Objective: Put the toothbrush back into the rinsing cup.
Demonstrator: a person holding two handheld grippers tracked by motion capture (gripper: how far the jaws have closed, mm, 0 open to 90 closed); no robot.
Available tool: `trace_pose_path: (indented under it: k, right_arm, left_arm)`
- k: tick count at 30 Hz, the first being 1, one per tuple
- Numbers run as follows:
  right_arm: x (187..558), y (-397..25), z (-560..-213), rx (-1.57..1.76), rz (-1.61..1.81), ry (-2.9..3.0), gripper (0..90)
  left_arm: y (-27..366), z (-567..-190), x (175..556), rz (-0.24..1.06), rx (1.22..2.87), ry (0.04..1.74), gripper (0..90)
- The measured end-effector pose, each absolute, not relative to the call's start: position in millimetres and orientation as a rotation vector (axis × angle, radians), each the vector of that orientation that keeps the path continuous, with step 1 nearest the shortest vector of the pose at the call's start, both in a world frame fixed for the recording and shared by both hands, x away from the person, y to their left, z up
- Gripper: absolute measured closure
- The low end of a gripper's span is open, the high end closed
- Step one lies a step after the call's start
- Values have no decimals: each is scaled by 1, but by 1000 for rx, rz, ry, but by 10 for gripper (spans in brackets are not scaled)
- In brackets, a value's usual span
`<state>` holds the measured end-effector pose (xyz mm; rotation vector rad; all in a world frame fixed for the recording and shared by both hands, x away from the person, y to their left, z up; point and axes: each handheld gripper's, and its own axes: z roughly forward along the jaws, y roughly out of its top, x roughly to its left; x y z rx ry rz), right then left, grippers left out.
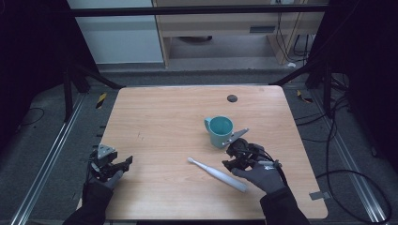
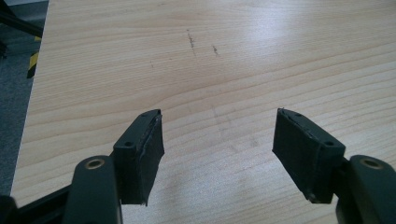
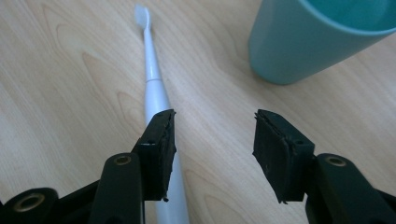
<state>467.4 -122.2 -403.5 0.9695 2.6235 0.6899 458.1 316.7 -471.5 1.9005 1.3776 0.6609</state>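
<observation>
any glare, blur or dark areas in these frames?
High view: room edges nearly black, table evenly lit, mug sharp. Left gripper view: broad sheen on the wood at upper right, near jaws soft. Right gripper view: toothbrush crisp, jaws slightly soft, mug cropped by the frame.

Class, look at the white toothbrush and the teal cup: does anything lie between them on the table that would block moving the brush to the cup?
Nothing visible does. Bare wood lies between the toothbrush and the cup; the right gripper hovers open beside both.
</observation>
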Motion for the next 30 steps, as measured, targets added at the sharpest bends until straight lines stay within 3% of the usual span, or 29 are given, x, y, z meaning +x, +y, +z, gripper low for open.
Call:
trace_pose_path:
  k: [30]
  right_arm:
    - [465, -106, -439, 905, 512, 2815, 530]
  left_arm:
    - [317, -471, 458, 657, 1904, 1375, 323]
